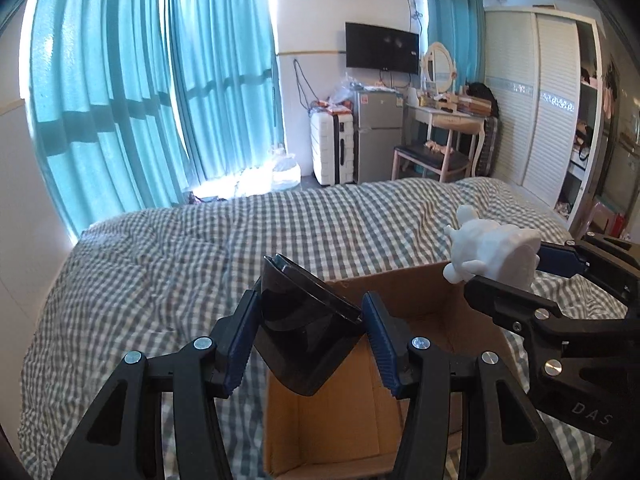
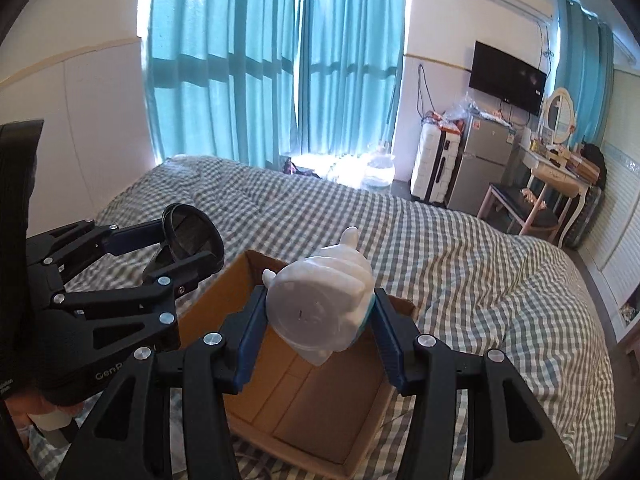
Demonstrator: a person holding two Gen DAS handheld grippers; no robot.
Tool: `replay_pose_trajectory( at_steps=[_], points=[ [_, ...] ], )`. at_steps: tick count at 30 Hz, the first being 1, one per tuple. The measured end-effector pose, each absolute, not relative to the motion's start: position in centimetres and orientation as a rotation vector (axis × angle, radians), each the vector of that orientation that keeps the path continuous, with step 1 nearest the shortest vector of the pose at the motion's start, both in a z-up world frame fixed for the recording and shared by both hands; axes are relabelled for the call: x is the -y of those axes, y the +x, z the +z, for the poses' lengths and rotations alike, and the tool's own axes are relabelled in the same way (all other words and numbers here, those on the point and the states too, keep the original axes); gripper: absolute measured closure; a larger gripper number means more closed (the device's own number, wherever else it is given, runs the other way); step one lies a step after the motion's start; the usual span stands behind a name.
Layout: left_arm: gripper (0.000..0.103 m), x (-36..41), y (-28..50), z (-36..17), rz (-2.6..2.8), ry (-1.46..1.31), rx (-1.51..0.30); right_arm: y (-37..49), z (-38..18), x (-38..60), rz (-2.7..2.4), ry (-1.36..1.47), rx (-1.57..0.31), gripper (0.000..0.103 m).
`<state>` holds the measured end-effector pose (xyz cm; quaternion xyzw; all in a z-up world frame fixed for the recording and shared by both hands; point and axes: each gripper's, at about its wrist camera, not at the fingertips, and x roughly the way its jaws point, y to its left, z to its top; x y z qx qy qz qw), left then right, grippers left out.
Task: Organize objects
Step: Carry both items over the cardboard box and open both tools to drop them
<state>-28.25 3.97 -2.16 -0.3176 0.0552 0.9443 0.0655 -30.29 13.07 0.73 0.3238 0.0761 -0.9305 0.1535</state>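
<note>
My left gripper [image 1: 308,324] is shut on a black glossy bowl-like object [image 1: 304,336] and holds it above the left edge of an open cardboard box [image 1: 344,432] on the bed. In the right wrist view the left gripper [image 2: 188,248] and the black object [image 2: 192,236] are at the left. My right gripper [image 2: 320,320] is shut on a white figurine [image 2: 320,300] above the cardboard box [image 2: 320,400]. The figurine [image 1: 492,252] and the right gripper [image 1: 516,272] also show at the right of the left wrist view.
The box sits on a bed with a grey-and-white checked cover [image 1: 180,264]. Beyond the bed are teal curtains [image 1: 140,100], a white suitcase [image 1: 332,148], a small fridge [image 1: 378,136], a dressing table with stool [image 1: 444,136], a wall TV [image 1: 382,52] and a wardrobe [image 1: 536,120].
</note>
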Motion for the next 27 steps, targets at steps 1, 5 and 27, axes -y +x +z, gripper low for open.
replay_pose_trajectory(
  at_steps=[1, 5, 27],
  points=[
    [0.049, -4.3, -28.9, -2.7, 2.840, -0.972, -0.176, -31.2, 0.1, -13.4, -2.665, 0.944, -0.211, 0.052],
    [0.049, -5.1, -30.3, -4.8, 2.810, -0.999, -0.202, -33.3, -2.7, -14.2, -2.663, 0.997, -0.210, 0.052],
    [0.010, -5.2, -29.8, -7.8, 2.708, -1.078, -0.209, -31.7, -5.1, -17.5, -2.641, 0.989, -0.046, 0.037]
  ],
)
